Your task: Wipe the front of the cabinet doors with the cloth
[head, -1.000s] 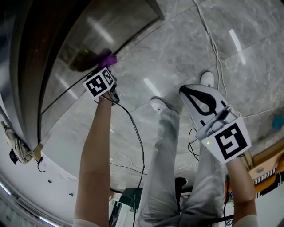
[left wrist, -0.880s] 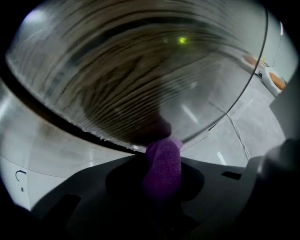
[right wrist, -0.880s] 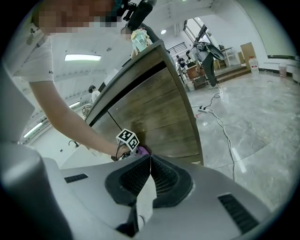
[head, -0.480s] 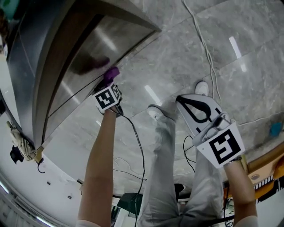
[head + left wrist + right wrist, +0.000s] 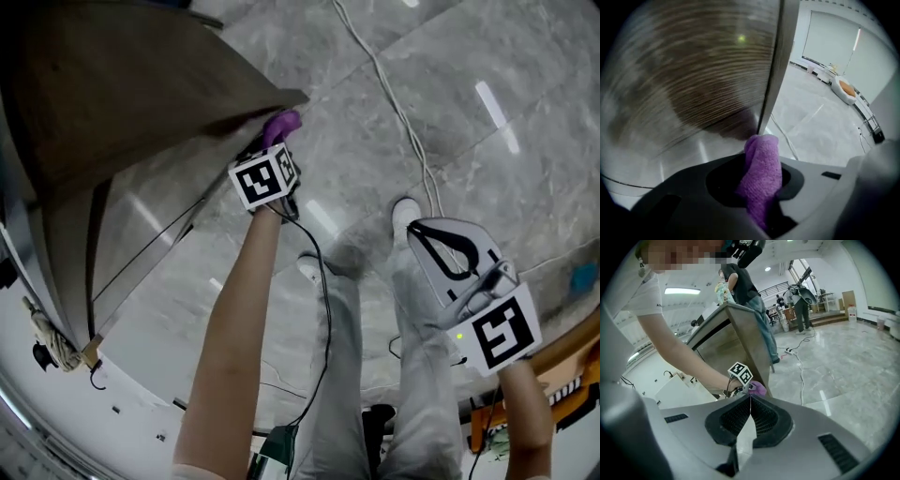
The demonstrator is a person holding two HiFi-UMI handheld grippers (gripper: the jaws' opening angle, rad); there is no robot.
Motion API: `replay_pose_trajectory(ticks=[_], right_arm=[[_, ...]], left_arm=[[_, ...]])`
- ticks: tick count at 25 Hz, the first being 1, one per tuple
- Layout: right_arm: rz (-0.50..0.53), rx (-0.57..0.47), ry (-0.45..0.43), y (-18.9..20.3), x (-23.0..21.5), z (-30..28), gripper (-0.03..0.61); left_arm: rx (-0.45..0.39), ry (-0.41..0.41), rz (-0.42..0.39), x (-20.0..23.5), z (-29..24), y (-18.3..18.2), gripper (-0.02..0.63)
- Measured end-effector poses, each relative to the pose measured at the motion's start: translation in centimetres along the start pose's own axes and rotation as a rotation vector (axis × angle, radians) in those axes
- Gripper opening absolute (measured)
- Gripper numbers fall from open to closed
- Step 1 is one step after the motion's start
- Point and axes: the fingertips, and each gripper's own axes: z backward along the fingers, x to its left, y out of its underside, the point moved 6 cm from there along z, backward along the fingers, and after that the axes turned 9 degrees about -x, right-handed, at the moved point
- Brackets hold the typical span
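Observation:
A purple cloth [image 5: 283,122] is pinched in my left gripper [image 5: 275,142], which is shut on it. The cloth [image 5: 763,161] sticks out past the jaws and presses against the cabinet [image 5: 141,103] right at its near vertical corner edge [image 5: 771,84], with wood-grain surface [image 5: 693,70] to the left. The cabinet's steel door front [image 5: 159,225] slants below. My right gripper [image 5: 424,232] hangs away from the cabinet over the floor, shut with nothing between its jaws [image 5: 750,401]. From it I see the left gripper's marker cube [image 5: 740,373] and the cloth [image 5: 758,388] at the cabinet [image 5: 733,338].
A white cable [image 5: 394,103] runs across the grey marble floor. The person's shoes [image 5: 406,214] stand below the grippers. A rag bundle [image 5: 52,342] hangs at the cabinet's left end. People [image 5: 801,305] stand far back. A white unit [image 5: 682,390] sits beside the cabinet.
The left gripper has slid the cloth along the steel door to the cabinet's corner edge. The head view has swung, so the wooden top now fills the upper left. The right gripper stayed shut.

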Motion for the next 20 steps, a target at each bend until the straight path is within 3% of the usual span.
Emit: replay_pose_trajectory(ticks=[4,8,20], right_arm=[[-0.071,-0.004,0.089,1.6,-1.3,1.8,0.026],[-0.116,0.001,0.129,3.7,-0.7,1.7,0.026],[-0.078,-0.031,0.061,2.5,5.9,-5.1,0.026]], left_arm=[[-0.008,-0.020,0.013,0.5,-2.2,-1.0,0.091],[0.024,-0.067,0.048,2.9,-2.4,1.2,0.092],[0.091,-0.193,0.044,16.2,2.7,8.3,0.092]])
